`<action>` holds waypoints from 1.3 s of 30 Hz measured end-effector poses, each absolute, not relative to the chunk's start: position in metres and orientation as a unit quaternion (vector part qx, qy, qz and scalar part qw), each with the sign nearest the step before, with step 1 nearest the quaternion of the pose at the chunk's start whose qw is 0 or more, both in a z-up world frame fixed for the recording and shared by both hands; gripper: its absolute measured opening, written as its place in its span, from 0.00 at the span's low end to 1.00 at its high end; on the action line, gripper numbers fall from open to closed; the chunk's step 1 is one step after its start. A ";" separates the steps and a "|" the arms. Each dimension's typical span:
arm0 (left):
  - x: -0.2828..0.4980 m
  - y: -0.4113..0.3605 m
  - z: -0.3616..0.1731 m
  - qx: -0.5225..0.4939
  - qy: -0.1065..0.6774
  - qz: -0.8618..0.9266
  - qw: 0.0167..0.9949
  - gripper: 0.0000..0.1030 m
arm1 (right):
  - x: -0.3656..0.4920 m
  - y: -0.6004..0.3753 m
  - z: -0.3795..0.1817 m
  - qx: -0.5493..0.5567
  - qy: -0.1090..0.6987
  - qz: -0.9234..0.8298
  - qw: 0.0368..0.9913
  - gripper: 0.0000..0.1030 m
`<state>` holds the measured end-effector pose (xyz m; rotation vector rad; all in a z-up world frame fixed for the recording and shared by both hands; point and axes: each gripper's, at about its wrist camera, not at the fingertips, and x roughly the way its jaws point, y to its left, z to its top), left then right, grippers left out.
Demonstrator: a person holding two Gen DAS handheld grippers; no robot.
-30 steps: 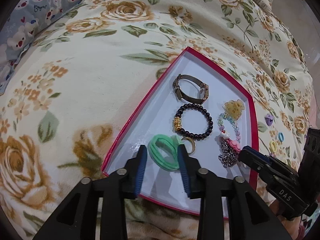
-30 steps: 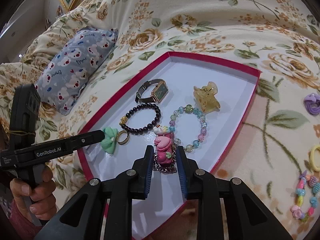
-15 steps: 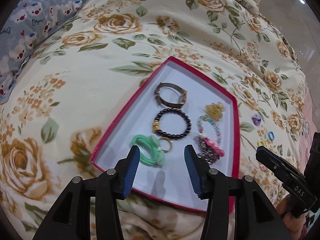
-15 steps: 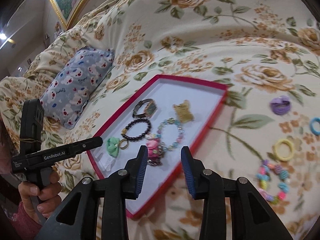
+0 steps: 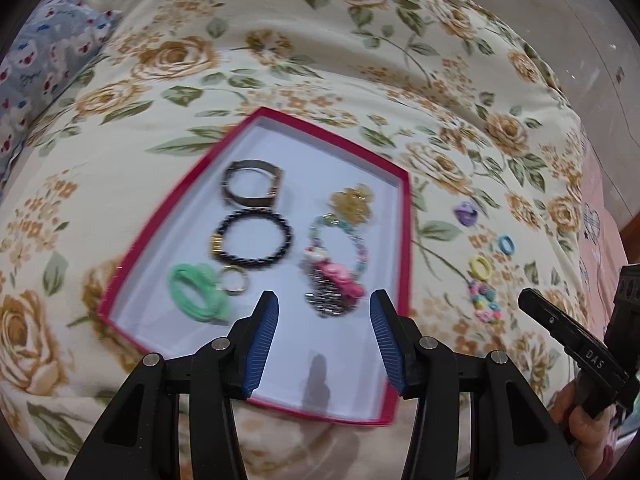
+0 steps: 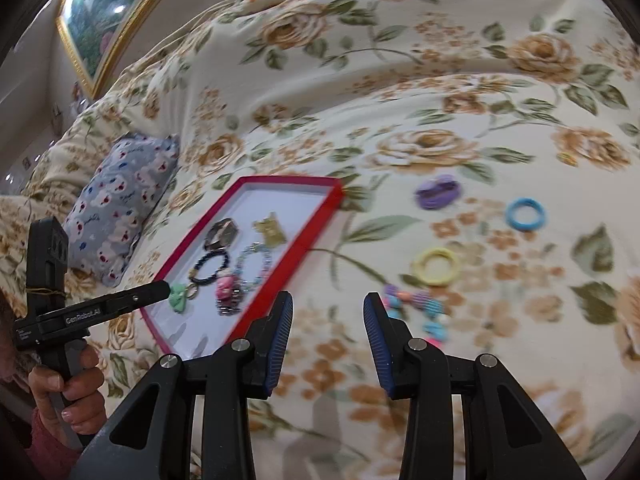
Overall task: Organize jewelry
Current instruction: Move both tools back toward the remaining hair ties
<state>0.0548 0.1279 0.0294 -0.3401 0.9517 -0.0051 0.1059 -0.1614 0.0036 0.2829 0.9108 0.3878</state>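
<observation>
A: Item one, red-rimmed tray, lying on the bed's floral bedspread. Contents: watch, black bead bracelet, green hair tie just beside a gold ring, pastel bead bracelet, yellow claw clip, pink charm on a chain.

B: And outside the tray?

A: Loose on the bedspread to its right: purple clip, blue ring, yellow ring, multicoloured bead bracelet. A grey patterned pillow lies beyond the tray's left side; a framed picture hangs on the wall.

B: The tongs?

A: Left tongs stand apart and empty above the tray's near end. Right tongs likewise apart and empty, over the bedspread, with the multicoloured bead bracelet just ahead of the right-hand finger.

B: Step in hand?

A: Judged as between items: four pieces are not yet in the tray. The next move probably calls for lowering the right tongs around the multicoloured bead bracelet and pinching a strand cleanly off the soft cloth.

B: Any writing?

A: "DAS" on the right tool's side, seen from the left wrist; "GenRobot.AI" on the left tool, blurred. Script on the pillow is unreadable.
</observation>
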 end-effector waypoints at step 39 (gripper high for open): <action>0.142 -0.024 -0.014 -0.071 0.516 -0.120 0.845 0.50 | 0.154 -0.277 -0.019 0.173 0.441 0.062 0.878 0.39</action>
